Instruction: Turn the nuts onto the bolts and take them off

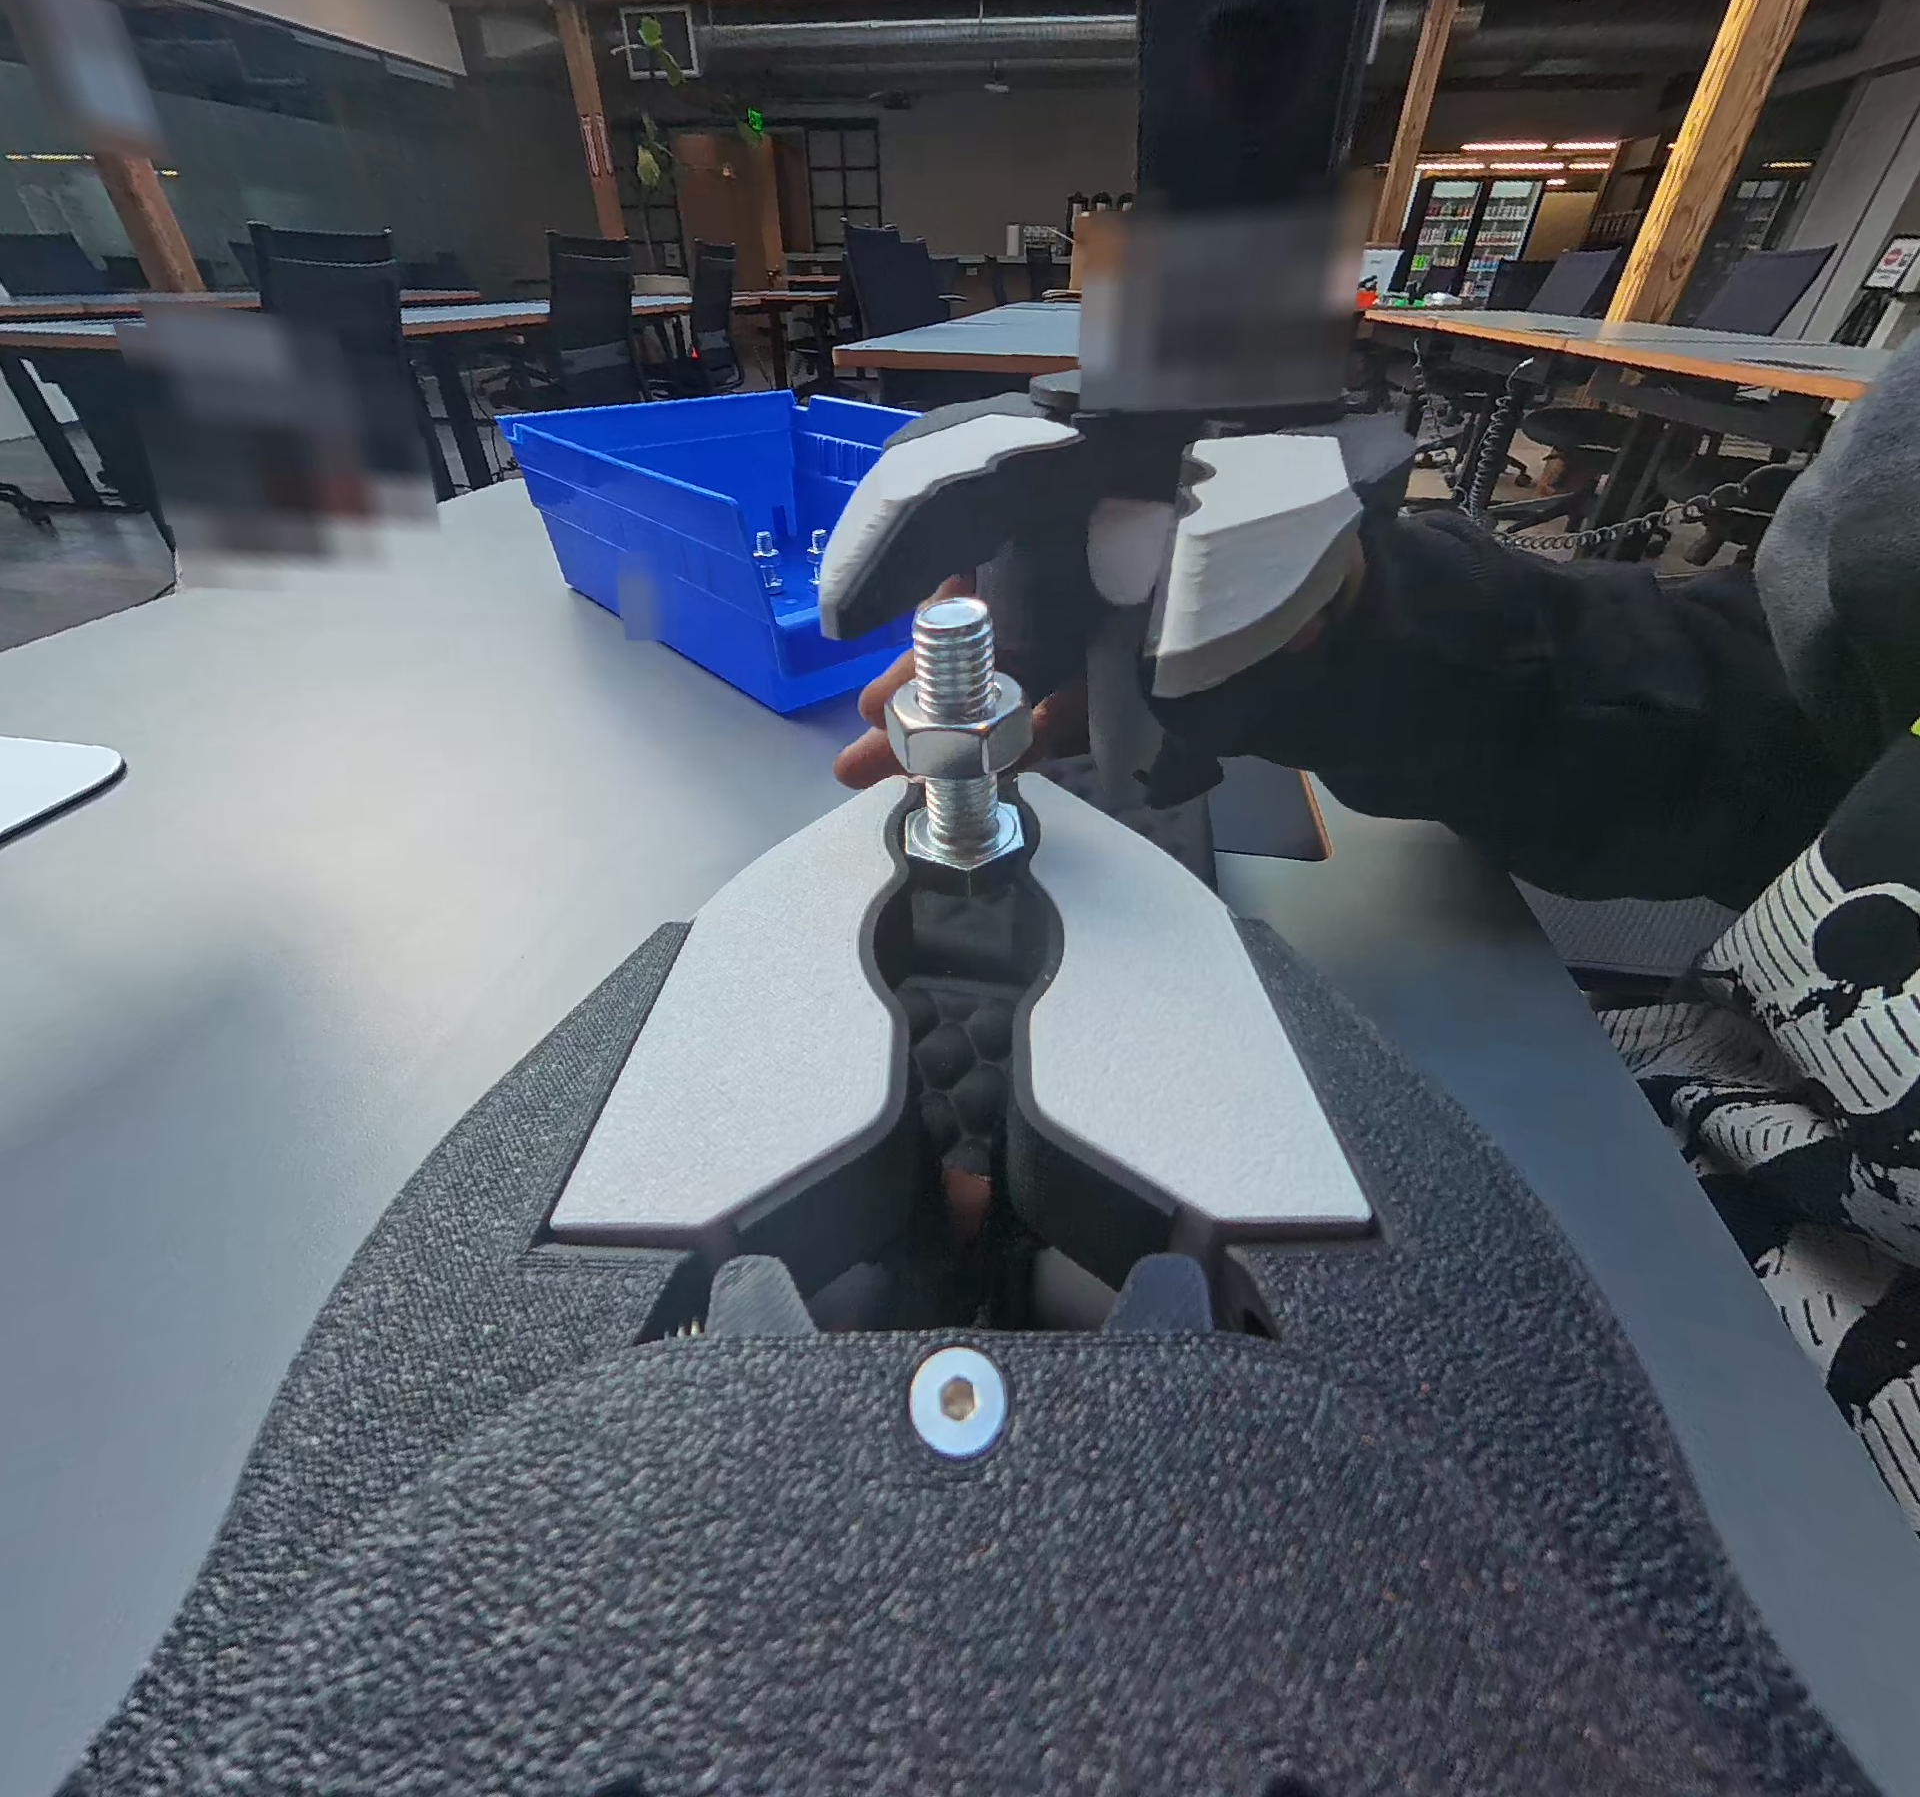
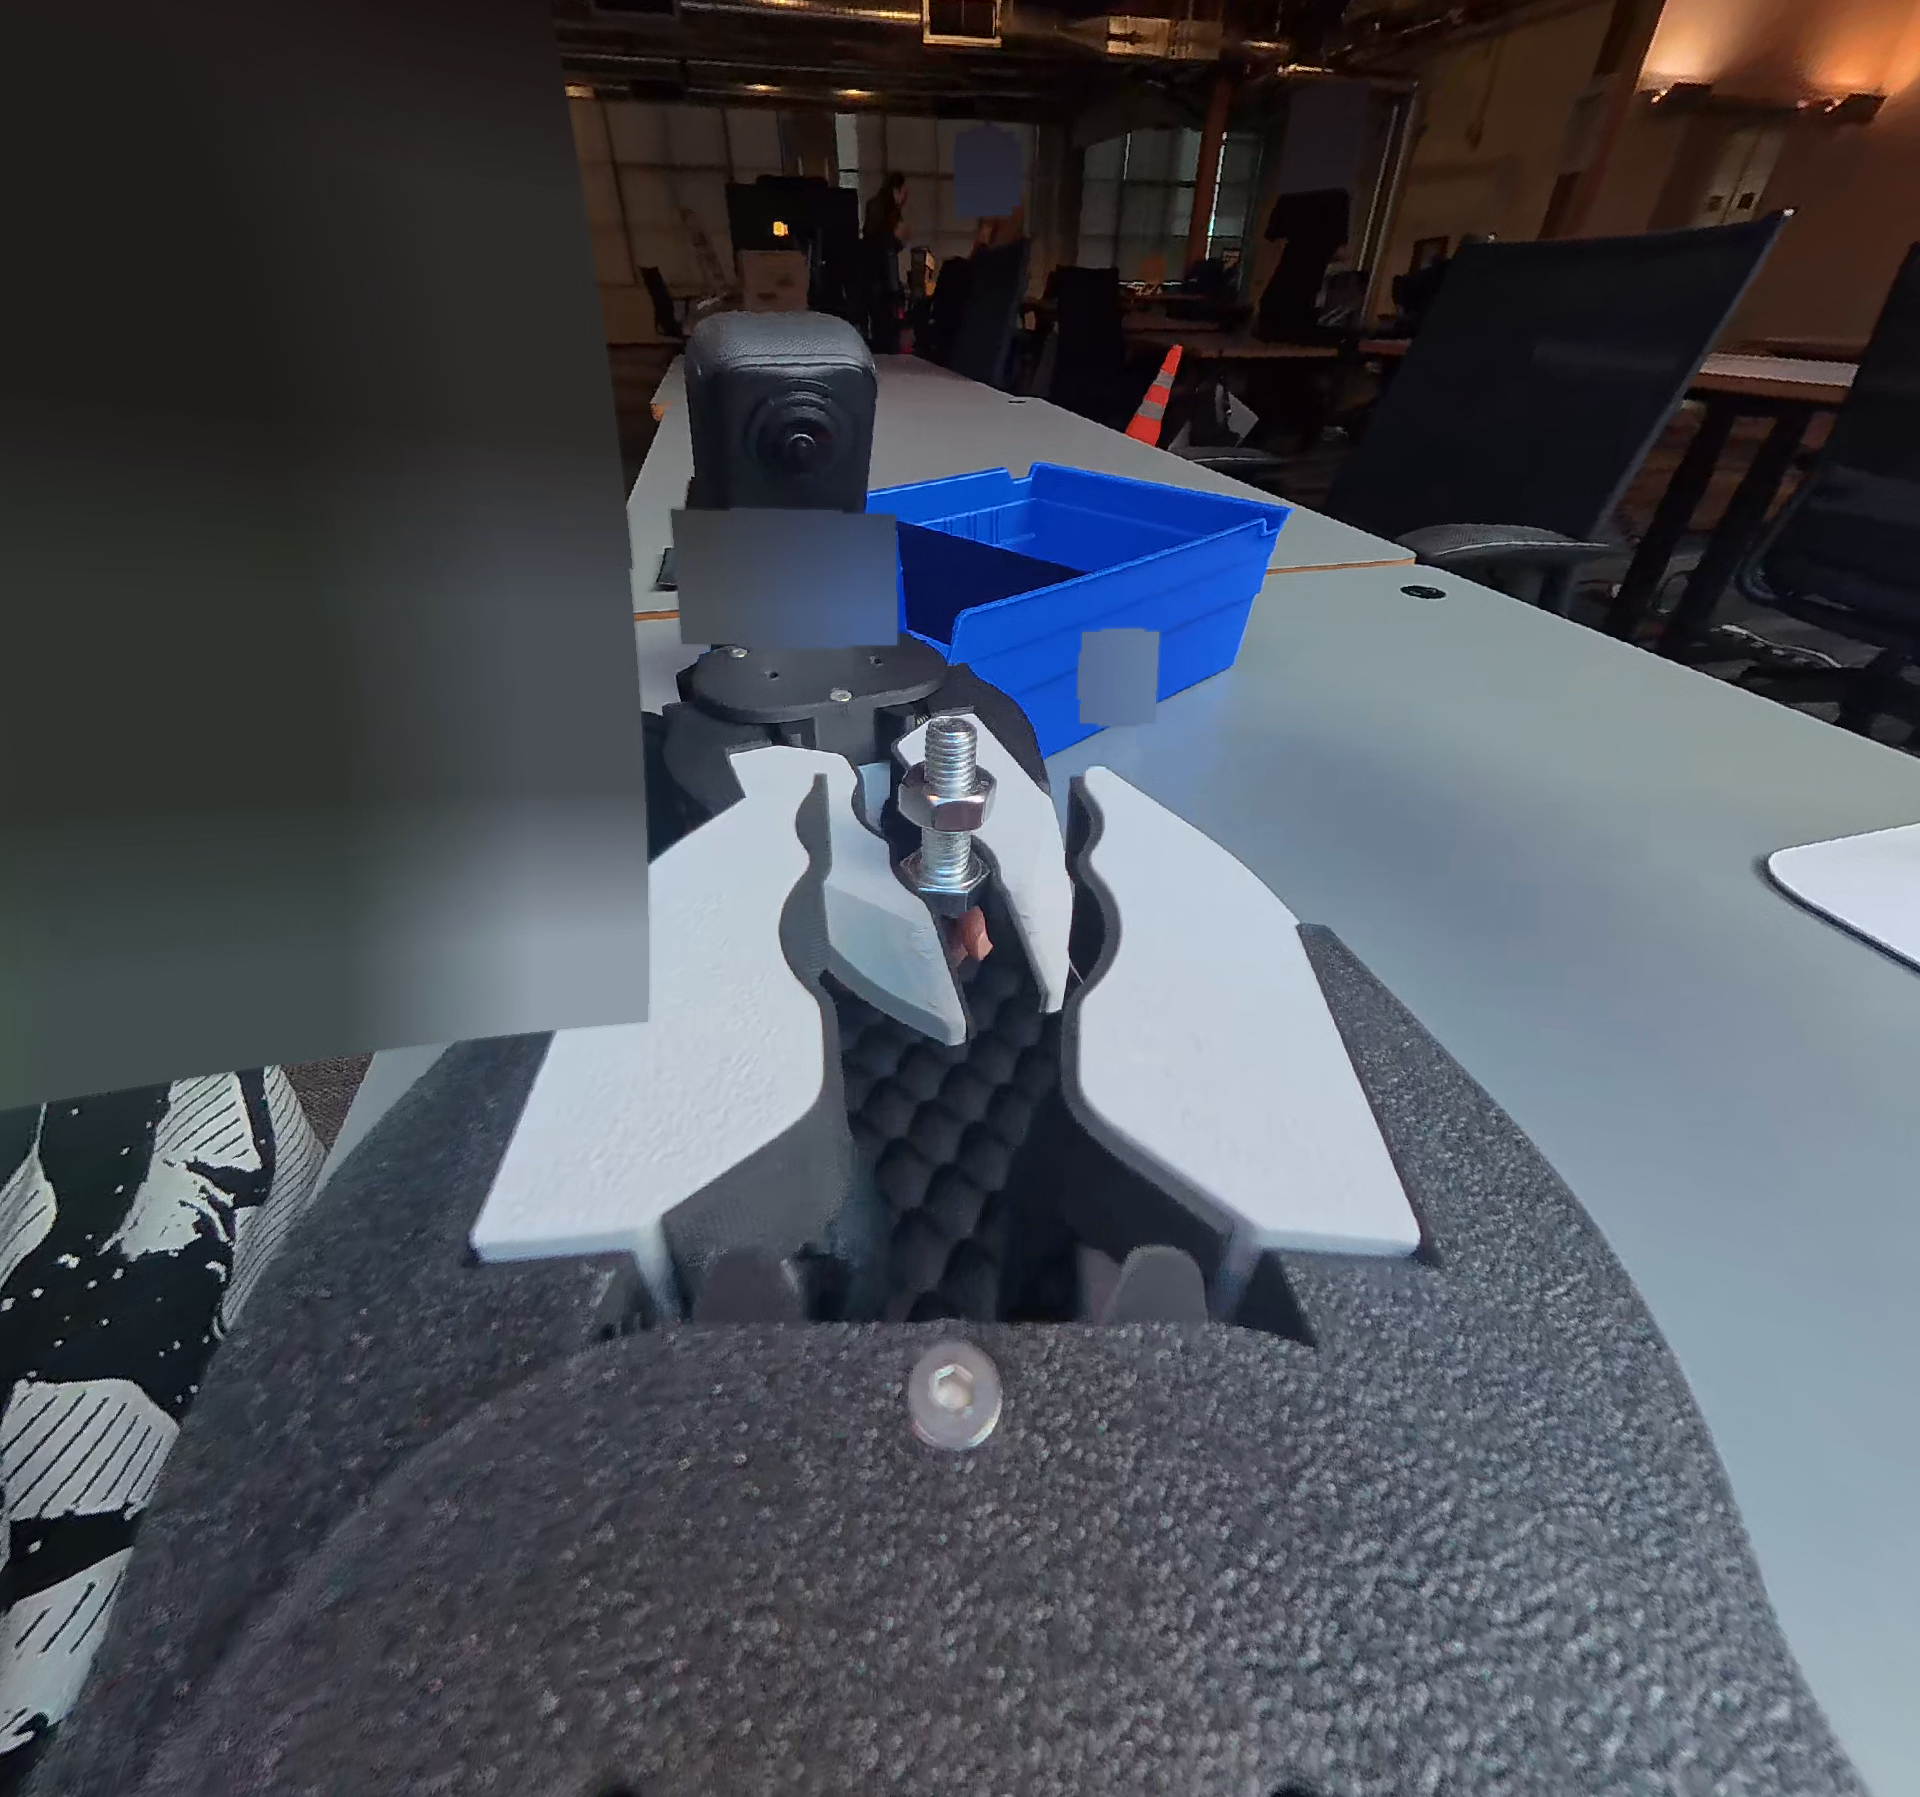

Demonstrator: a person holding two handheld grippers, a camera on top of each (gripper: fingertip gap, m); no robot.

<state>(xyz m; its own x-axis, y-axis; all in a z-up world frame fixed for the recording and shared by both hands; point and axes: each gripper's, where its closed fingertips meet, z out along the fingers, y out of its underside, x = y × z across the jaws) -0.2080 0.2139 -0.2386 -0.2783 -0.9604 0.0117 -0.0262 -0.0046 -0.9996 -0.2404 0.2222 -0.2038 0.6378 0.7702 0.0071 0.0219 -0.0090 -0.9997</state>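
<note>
The left gripper (image 1: pixel 961 848) is clamped on the head of an upright bolt (image 1: pixel 954 708); a nut (image 1: pixel 956 731) sits midway up its thread. Just right, the right gripper (image 1: pixel 1081 594) hangs wide open, holding nothing. A bin (image 1: pixel 665 500) stands far behind.

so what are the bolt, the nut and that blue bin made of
Bolt and nut: probably zinc-plated steel, bright silvery with sharp glints. Blue bin: looks like moulded plastic, glossy and evenly coloured, with ribbed walls.

No writing can be read anywhere in either view.
</note>
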